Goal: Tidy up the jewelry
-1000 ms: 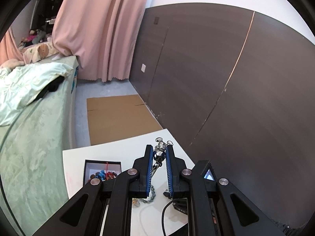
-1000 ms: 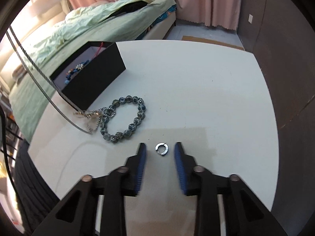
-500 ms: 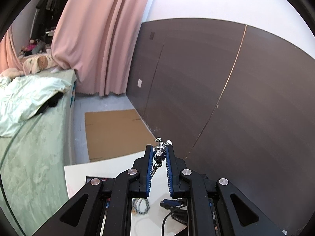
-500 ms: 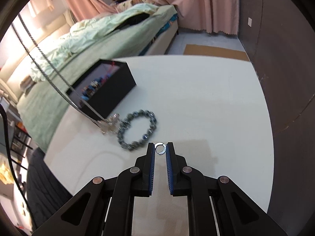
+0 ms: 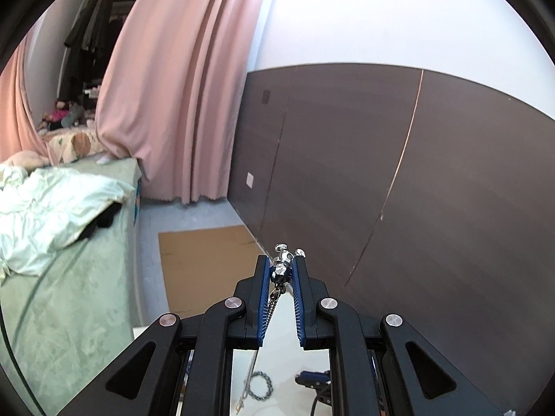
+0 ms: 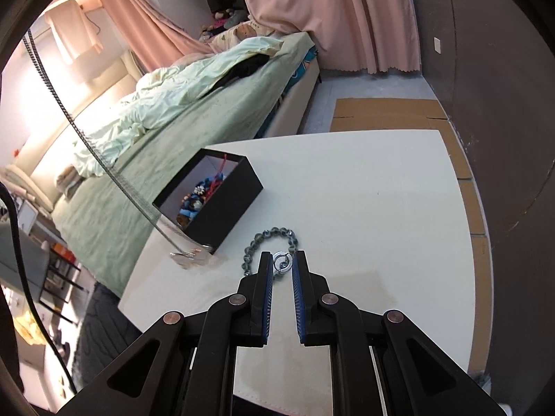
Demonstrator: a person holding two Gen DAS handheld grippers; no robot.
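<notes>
My left gripper (image 5: 281, 270) is shut on the beaded end of a silver chain necklace (image 5: 280, 266) and holds it high above the table; the chain hangs down between the fingers. In the right wrist view the chain (image 6: 86, 142) slants down to the table, its lower end by the black box (image 6: 222, 208). My right gripper (image 6: 281, 264) is shut on a small silver ring (image 6: 281, 262), lifted above the white table (image 6: 381, 215). A grey-blue bead bracelet (image 6: 274, 239) lies on the table below the ring; it also shows in the left wrist view (image 5: 260, 384).
The open black box holds several colourful jewelry pieces (image 6: 199, 194). A bed with green bedding (image 6: 166, 118) stands left of the table. Cardboard (image 6: 385, 114) lies on the floor beyond it. A dark wall panel (image 5: 399, 190) runs along the right.
My right gripper closed on the ring and lifted it off the table. My left gripper rose higher with the necklace, dragging the chain's lower end off the bracelet toward the box.
</notes>
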